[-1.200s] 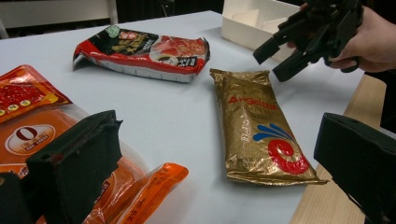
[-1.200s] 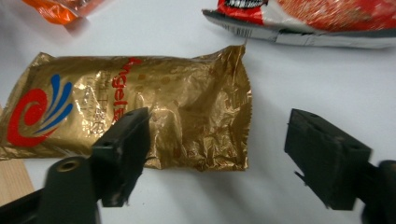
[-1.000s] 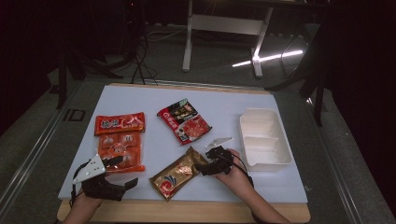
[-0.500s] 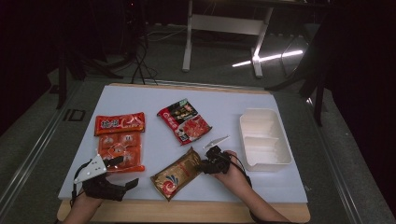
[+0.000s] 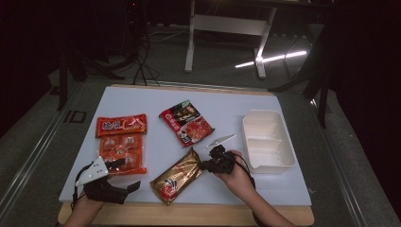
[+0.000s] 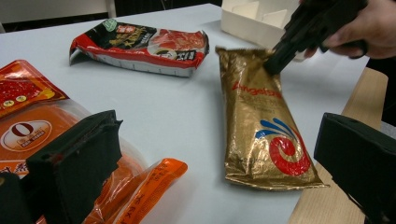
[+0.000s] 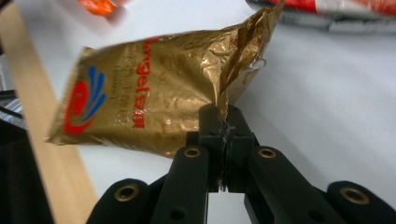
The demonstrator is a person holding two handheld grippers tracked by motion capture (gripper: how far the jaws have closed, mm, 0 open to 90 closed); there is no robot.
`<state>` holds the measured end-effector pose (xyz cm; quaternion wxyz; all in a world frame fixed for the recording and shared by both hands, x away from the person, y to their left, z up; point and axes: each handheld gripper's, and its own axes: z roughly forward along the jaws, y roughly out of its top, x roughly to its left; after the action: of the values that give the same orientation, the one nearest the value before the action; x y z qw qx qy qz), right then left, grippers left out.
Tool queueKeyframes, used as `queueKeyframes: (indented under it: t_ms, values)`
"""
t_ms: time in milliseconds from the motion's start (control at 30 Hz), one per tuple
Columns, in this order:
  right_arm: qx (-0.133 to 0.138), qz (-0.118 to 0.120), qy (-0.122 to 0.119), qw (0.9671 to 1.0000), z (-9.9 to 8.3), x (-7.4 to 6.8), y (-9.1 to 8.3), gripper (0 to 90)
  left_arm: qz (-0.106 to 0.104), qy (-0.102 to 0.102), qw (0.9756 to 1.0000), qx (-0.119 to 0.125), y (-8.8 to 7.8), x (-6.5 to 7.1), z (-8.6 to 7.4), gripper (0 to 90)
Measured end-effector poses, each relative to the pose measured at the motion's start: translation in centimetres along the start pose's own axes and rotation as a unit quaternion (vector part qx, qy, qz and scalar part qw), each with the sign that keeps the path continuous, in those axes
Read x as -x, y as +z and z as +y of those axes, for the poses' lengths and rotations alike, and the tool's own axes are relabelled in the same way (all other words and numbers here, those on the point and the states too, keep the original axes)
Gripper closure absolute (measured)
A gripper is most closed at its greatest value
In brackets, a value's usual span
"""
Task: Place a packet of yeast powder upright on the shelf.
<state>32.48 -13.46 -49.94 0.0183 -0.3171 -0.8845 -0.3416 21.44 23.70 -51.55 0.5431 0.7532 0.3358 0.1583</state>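
A gold snack packet (image 5: 177,176) lies slanted near the table's front edge, also seen in the left gripper view (image 6: 261,126). My right gripper (image 5: 204,165) has just been closing and is now shut on the packet's crimped top edge (image 7: 223,114); that foil edge stands pinched between the pads. The rest of the gold packet (image 7: 154,98) rests on the white table top. My left gripper (image 5: 126,174) sits at the front left, open and holding nothing, its jaws (image 6: 217,126) wide apart over the corner of an orange packet (image 5: 120,142).
A red and black packet (image 5: 187,123) lies in the middle of the white table top (image 5: 156,101). A white divided tray (image 5: 288,142) stands at the right. The wooden front edge (image 5: 189,213) runs close under the gold packet.
The right gripper's jaws have closed onto the gold packet's top edge. The left gripper has stayed where it was.
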Motion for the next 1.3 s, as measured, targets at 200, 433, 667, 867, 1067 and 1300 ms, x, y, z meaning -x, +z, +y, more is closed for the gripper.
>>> queueKeyframes:
  t_ms: [200, 433, 667, 867, 1067, 1300]
  values:
    - [0.023, 0.005, -0.033, 0.9992, 1.0, -1.8, -1.6, 89.3, 0.000, -0.001, 1.0000, -0.001, 0.1, 0.0, 0.0, 0.9]
    - [0.046, 0.028, -0.049, 0.9974, 2.1, -3.2, -2.8, 89.6, 0.000, -0.002, 1.0000, 0.000, 0.1, 0.0, 0.0, 0.9]
    - [0.073, 0.067, -0.082, 0.9917, 3.5, -5.9, -4.6, 90.0, -0.001, -0.001, 1.0000, 0.001, 0.0, 0.0, 0.0, 0.9]
    - [0.099, 0.083, -0.113, 0.9852, 4.4, -7.6, -6.7, 90.0, -0.001, -0.003, 1.0000, 0.002, 0.0, 0.0, 0.0, 0.9]
    - [0.105, 0.063, -0.130, 0.9839, 5.0, -7.5, -8.6, 90.0, -0.002, -0.003, 1.0000, 0.001, 0.0, 0.0, 0.0, 0.9]
    - [0.114, 0.042, -0.129, 0.9842, 5.7, -5.6, -11.6, 90.0, -0.002, -0.002, 1.0000, 0.000, 0.1, -0.1, 0.0, 0.9]
